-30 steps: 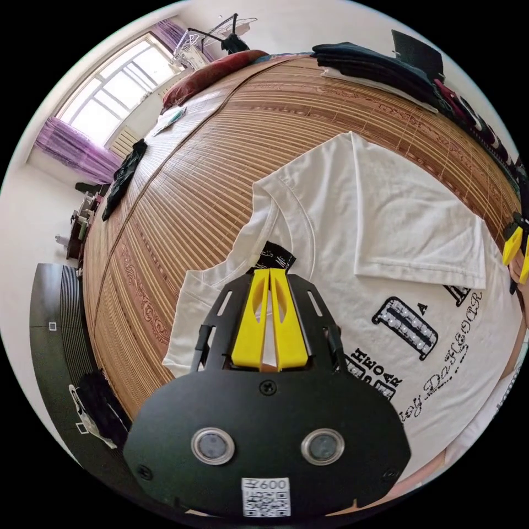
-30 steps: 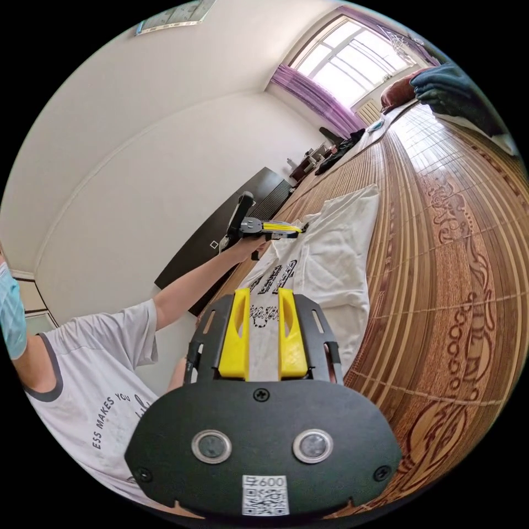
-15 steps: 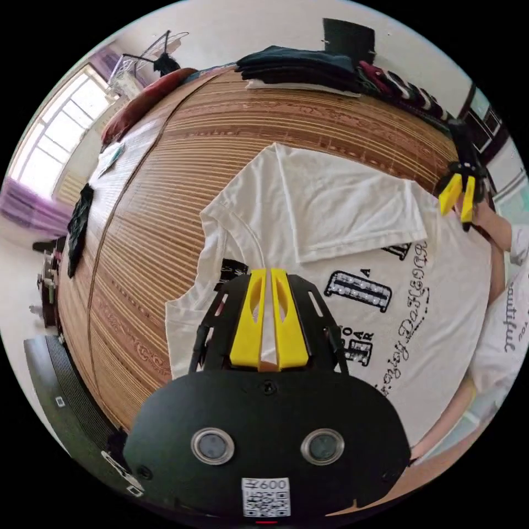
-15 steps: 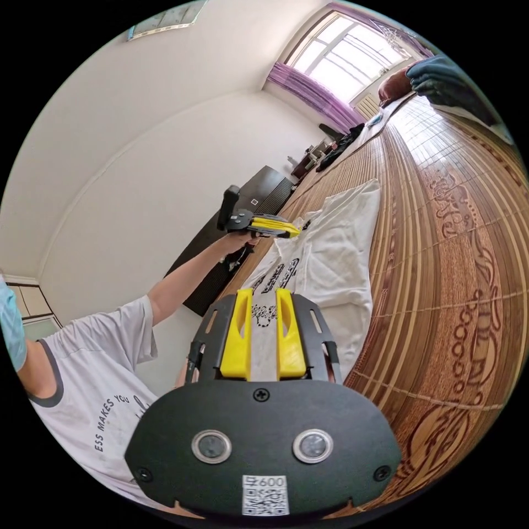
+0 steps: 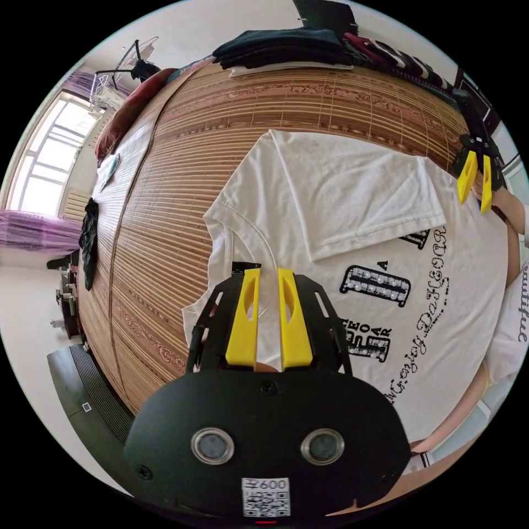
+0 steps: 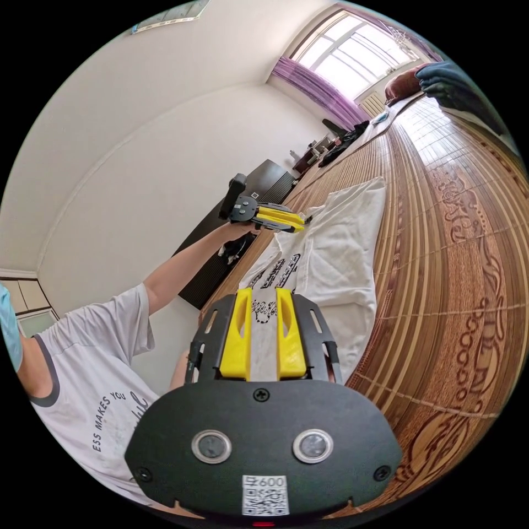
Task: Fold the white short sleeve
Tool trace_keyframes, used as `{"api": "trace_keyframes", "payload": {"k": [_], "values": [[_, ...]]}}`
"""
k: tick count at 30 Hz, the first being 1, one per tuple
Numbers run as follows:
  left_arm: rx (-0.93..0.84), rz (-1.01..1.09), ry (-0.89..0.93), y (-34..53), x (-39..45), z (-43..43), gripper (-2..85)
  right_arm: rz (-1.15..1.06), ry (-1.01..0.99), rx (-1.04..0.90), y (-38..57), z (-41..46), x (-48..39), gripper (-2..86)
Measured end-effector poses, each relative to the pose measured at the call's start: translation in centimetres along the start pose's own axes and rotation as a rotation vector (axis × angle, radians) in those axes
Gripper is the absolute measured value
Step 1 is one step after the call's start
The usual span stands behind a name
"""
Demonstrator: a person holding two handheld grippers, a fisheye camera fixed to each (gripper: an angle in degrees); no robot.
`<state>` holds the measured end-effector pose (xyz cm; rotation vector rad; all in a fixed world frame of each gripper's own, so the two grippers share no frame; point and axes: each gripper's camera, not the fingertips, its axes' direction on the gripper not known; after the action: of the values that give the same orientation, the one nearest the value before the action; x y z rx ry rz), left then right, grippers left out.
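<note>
Woven bamboo matting [image 5: 182, 182] covers a wide bed in a bright room, and a white shirt [image 5: 352, 231] is spread flat on it, chest print facing up.

Left hand-held gripper [image 5: 269, 275]: its yellow jaws are seen parted by a narrow gap above the neckline, with nothing held between them. A small black label [image 5: 241, 268] sits just beyond its tips, at the collar. Right hand-held gripper [image 6: 263, 295]: its jaws are likewise a little apart and empty, poised over the lower part of the shirt [image 6: 330, 264] near the hem. In the left gripper view it [image 5: 475, 177] is seen at the shirt's far edge.

One side panel [image 5: 358, 193] is already laid inward across the chest, partly covering black block lettering [image 5: 380, 308] and a line of script. The near sleeve [image 5: 201, 319] lies unfolded.

The cloth is judged to be light, thin and limp. It would likely sag and crease when lifted, and slide easily on the slick mat. A pinch at the shoulder seam and at the hem on the unfolded side would probably suit best.

Folded dark clothes [image 5: 286, 47] are stacked at the bed's far edge.
</note>
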<state>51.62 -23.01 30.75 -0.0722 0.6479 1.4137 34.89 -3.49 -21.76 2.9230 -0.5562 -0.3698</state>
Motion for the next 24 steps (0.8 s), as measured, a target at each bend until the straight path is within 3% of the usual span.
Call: {"api": "trace_keyframes", "payload": {"k": [11, 18, 24], "values": [[-0.115, -0.008, -0.04, -1.6, 0.3, 0.1, 9.5, 0.016, -0.012, -0.009, -1.6, -0.2, -2.2, 5.1], [-0.11, 0.017, -0.034, -2.0, 1.1, 0.6, 5.0, 0.038, -0.005, -0.01, -2.3, -0.3, -3.1, 5.2], [-0.079, 0.047, -0.189, -1.0, 3.7, -0.6, 2.4, 0.037, 0.003, -0.009, -2.7, -0.5, -4.2, 4.6]]}}
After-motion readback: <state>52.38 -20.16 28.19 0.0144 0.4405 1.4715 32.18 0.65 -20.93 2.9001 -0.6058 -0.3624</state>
